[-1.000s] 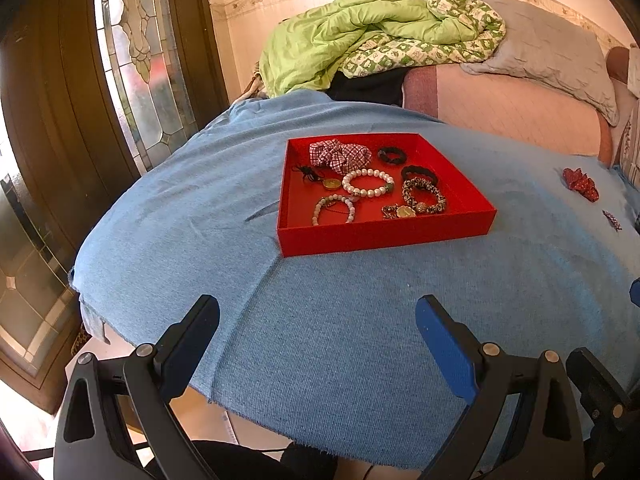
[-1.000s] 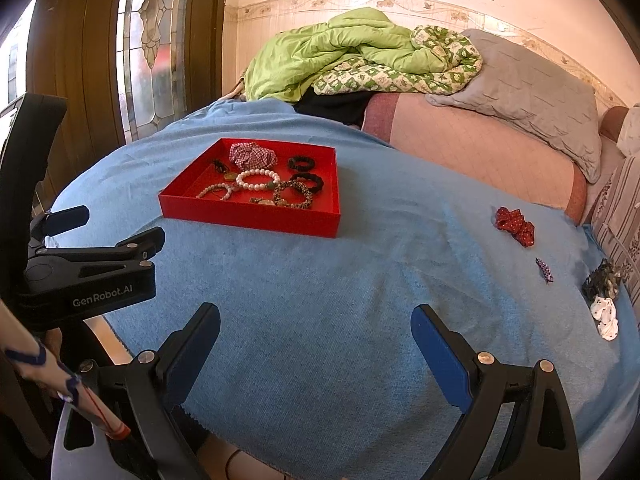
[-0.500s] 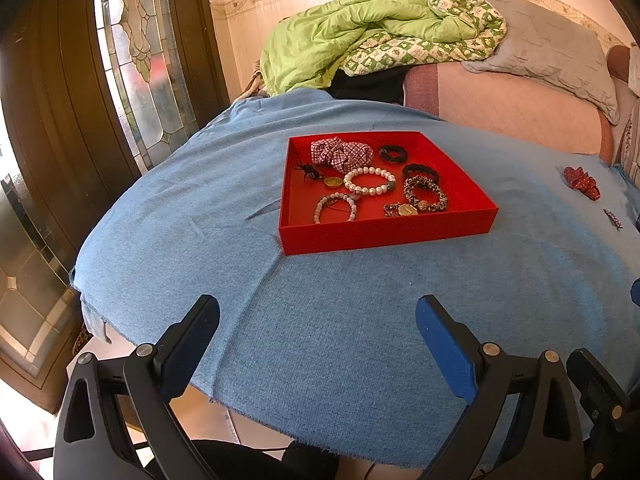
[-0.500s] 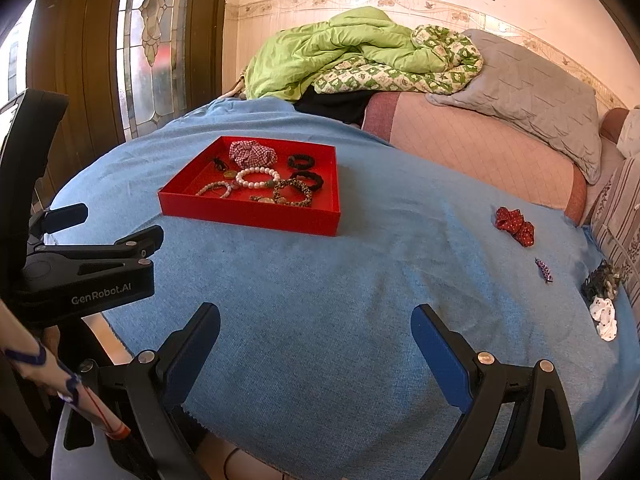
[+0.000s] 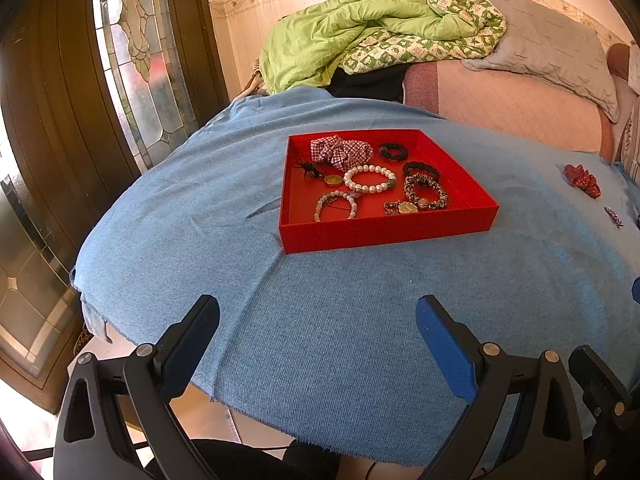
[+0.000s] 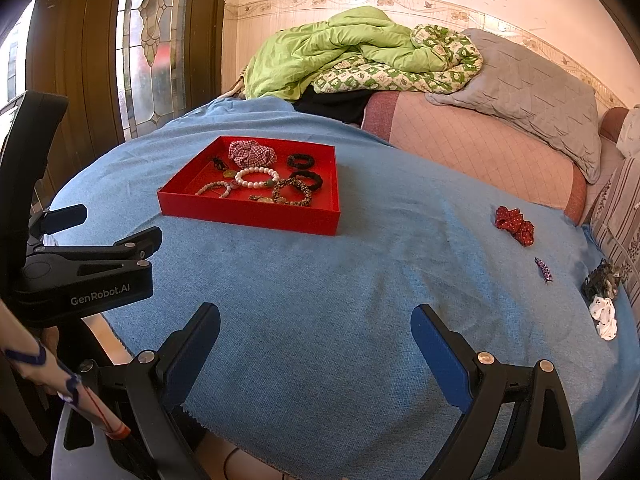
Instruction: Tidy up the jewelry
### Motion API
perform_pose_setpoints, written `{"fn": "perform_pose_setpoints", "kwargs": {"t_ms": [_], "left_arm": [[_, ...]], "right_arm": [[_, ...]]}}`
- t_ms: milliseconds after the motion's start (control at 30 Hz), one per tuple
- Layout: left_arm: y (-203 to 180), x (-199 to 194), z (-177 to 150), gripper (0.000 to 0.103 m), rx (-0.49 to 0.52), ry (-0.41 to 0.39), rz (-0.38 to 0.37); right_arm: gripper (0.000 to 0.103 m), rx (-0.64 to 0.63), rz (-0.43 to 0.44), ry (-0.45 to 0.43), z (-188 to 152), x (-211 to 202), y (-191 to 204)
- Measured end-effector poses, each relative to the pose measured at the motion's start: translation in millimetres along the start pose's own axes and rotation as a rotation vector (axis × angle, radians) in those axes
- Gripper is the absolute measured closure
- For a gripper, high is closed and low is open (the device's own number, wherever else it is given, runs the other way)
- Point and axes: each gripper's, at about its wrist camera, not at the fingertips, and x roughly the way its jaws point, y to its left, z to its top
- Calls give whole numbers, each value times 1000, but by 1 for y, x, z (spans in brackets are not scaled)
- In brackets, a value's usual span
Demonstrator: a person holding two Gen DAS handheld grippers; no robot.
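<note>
Red tray (image 5: 384, 226) on blue cloth (image 5: 360, 312) covering the worktop, left wrist view: holds a checked scrunchie (image 5: 340, 152), white bead bracelet (image 5: 370, 180), smaller pale bead bracelet (image 5: 336, 206), two black hair ties (image 5: 394, 151), leopard-print band (image 5: 426, 192), gold pendant on black cord (image 5: 332, 179). Left gripper (image 5: 318, 332) low over the near edge of the cloth, jaws wide apart, nothing between them. Red scrunchie (image 5: 582, 180) and small clip (image 5: 614, 216) lie on the cloth well to the right of the tray

Right wrist view: same tray (image 6: 248, 214) at left centre, contents as above. Right gripper (image 6: 316, 336) over the near cloth, jaws wide apart and empty. Left gripper body at far left. Loose on the cloth, well apart from the tray: red scrunchie (image 6: 514, 224), small purple clip (image 6: 543, 269), dark scrunchie (image 6: 602, 282), white scrunchie (image 6: 605, 316) just beside it. Green quilt (image 6: 348, 48) and grey pillow (image 6: 528, 88) behind
</note>
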Motion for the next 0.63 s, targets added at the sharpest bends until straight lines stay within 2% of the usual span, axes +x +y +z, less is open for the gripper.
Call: {"fn": "perform_pose_setpoints", "kwargs": {"t_ms": [367, 500, 633], "left_arm": [[1, 1, -1, 5, 0, 4, -1], [3, 2, -2, 5, 3, 33, 8], [3, 4, 4, 5, -4, 58, -42]], "right_arm": [[5, 2, 1, -1, 0, -1, -1], [5, 11, -2, 0, 1, -3, -4], [5, 103, -28, 9, 4, -6, -28]]}}
